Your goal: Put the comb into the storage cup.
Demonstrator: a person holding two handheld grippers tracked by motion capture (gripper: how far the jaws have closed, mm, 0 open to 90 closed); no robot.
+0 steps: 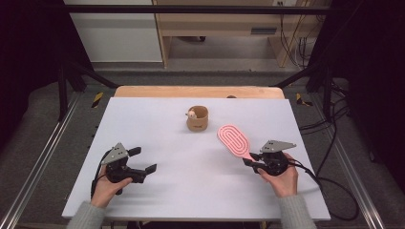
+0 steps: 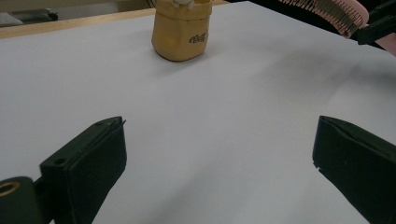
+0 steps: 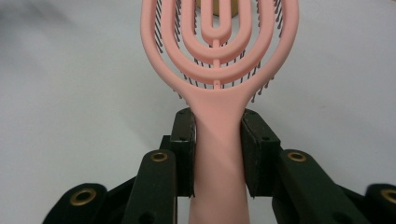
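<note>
While the pink hairbrush (image 3: 218, 60) is being pinched by its handle between the 2 pads of the right gripper (image 3: 218, 154), its oval head is being carried above the white table (image 1: 191, 167), bristles pointing downward, as is seen in the right gripper view. Toward the lower right of the high view, the same brush (image 1: 233, 139) is being held by the right gripper (image 1: 250, 160), with the head angled toward the upper left of the frame and the gripper being grasped from below by the right hand (image 1: 282, 179). Near the centre of that view, a little above and to the left of the brush head, a tan cup (image 1: 197, 119) is being kept upright on the table, well apart from both grippers. At the lower left, the left gripper (image 1: 143, 160) is being held over the table by the left hand (image 1: 109, 186), its jaws spread wide with nothing between them. At the top of the left gripper view, the cup (image 2: 182, 30) is being shown ahead of those spread jaws, with the brush bristles (image 2: 329, 10) at the upper right corner.
</note>
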